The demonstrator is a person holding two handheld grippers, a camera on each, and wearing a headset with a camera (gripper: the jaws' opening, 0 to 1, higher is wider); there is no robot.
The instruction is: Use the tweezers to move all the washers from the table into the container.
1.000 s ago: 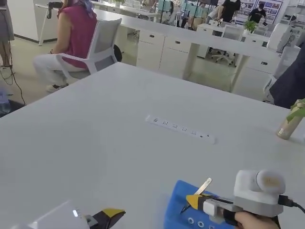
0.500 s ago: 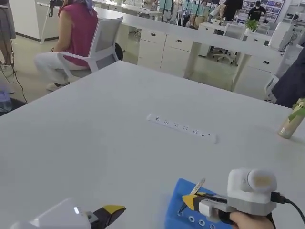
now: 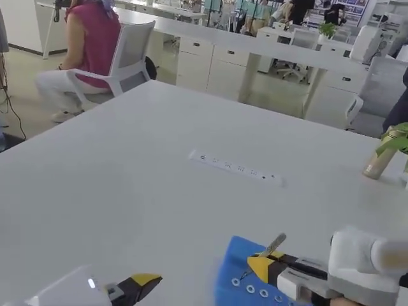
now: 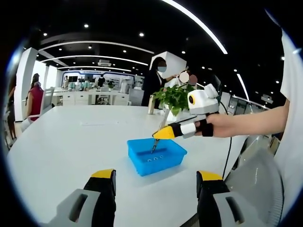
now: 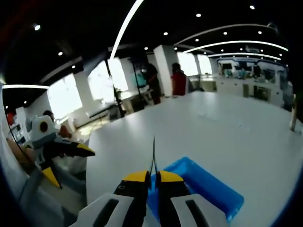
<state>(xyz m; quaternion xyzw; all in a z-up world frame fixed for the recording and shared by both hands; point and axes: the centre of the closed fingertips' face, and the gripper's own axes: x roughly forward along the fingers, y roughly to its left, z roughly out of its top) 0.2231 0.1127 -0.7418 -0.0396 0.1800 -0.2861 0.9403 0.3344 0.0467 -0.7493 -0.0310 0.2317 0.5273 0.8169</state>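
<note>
Several washers inside blue container (tweezers tip over it).

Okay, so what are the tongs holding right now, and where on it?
The right tongs are shut on the tweezers, gripping them about mid-length, tips pointing down at the blue container. The left tongs are open, holding nothing.

White table; carries blue container; power strip

open office: desks, swivel chairs
</note>
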